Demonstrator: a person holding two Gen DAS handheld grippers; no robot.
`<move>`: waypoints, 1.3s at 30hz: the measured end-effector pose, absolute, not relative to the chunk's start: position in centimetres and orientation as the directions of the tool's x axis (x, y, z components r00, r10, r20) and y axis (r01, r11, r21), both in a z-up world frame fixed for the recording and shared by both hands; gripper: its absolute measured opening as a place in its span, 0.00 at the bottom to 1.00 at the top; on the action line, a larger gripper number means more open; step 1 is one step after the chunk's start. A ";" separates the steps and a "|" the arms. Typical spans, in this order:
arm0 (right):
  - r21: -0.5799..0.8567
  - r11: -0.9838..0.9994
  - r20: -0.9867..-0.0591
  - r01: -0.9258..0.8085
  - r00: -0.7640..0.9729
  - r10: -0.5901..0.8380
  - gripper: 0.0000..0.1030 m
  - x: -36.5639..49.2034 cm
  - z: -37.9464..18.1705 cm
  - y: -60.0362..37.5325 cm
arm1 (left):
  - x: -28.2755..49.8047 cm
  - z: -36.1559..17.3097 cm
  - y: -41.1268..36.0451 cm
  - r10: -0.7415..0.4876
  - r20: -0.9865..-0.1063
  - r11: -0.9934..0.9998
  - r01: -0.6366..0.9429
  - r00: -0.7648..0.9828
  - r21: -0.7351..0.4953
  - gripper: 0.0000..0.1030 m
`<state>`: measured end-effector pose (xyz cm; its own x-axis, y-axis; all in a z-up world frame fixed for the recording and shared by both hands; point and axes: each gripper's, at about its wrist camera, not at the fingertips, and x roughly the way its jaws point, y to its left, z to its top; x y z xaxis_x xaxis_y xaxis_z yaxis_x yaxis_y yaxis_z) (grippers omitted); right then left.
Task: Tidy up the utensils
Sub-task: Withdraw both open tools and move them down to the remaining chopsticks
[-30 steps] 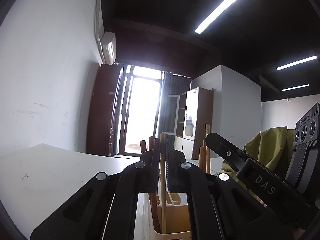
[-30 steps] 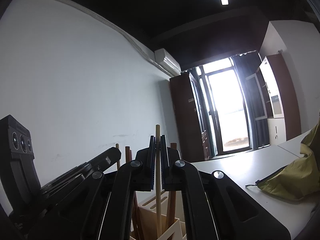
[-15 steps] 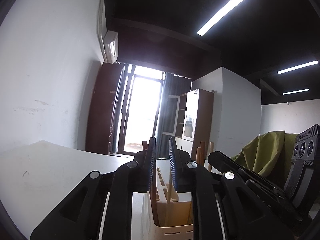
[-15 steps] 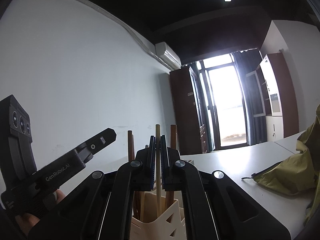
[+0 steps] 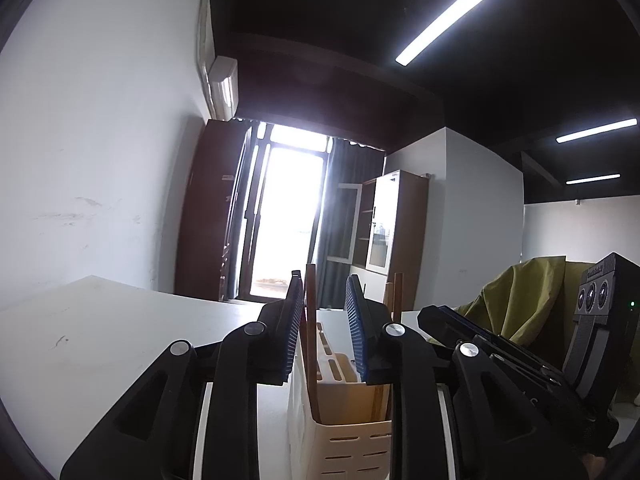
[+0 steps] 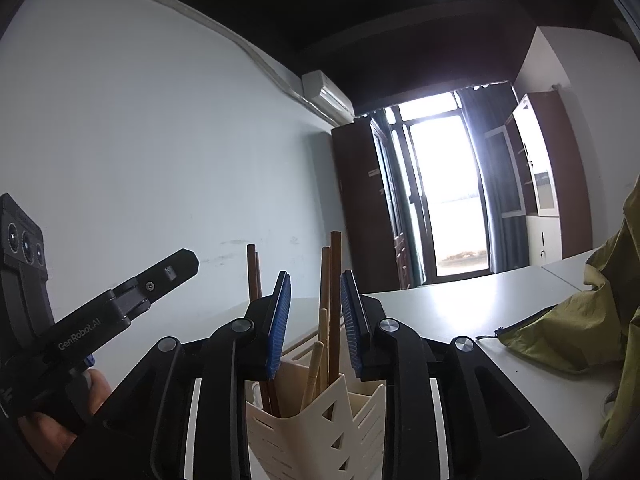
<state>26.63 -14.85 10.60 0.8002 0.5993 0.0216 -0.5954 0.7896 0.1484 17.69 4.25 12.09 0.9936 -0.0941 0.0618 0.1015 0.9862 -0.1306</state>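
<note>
Both tools stand over the cream slotted holder [image 5: 340, 432], which sits on the white tabletop [image 5: 100, 344].

Left tool [image 5: 322, 320]: its jaws have just been opening and now stand parted. A dark wooden chopstick [image 5: 310, 332] rises between them, close to the left pad; contact cannot be confirmed, and it appears to rest in the holder.

Right tool [image 6: 314, 316]: its jaws have likewise just been opening. The brown chopsticks [image 6: 332, 280] stand between the pads with a gap on either side. A pale chopstick [image 6: 313, 368] leans lower in the same compartment.

Judgement: the step in hand is release. To finish cleanly, each tool should part further and lift straight up, so that no pad drags a stick out or tips the holder.

Surroundings: an olive-green jacket [image 6: 580, 320] lies on the tabletop to the right, apart from the holder. The two tools crowd each other at the holder; they should withdraw in turn.
</note>
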 end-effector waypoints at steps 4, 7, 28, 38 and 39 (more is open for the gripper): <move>0.146 0.795 0.012 -0.589 0.804 0.594 0.28 26.2 10.6 -15.1 | 17.1 12.1 4.3 -0.091 0.053 0.987 0.097 0.994 -0.129 0.24; 0.144 0.801 -0.001 -0.581 0.810 0.587 0.30 25.8 10.5 -15.4 | 16.6 11.9 4.2 -0.087 0.041 0.988 0.091 0.995 -0.125 0.25; 0.098 0.820 -0.181 -0.563 0.801 0.571 0.45 22.5 9.7 -16.4 | 13.9 10.1 3.3 -0.050 -0.190 0.997 0.037 0.981 -0.073 0.35; 0.134 0.828 -0.347 -0.544 0.757 0.554 0.55 21.8 7.7 -16.2 | 12.6 8.1 2.9 -0.025 -0.306 0.998 0.006 0.952 -0.062 0.37; 0.139 0.833 -0.361 -0.536 0.755 0.547 0.55 21.7 7.4 -16.2 | 12.3 8.0 2.9 -0.024 -0.315 0.998 0.002 0.949 -0.069 0.37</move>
<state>21.68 -16.19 7.36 0.7553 0.5467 -0.3614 -0.5363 0.8326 0.1387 12.29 2.91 8.00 0.9488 -0.0241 -0.3150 0.0024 0.9976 -0.0694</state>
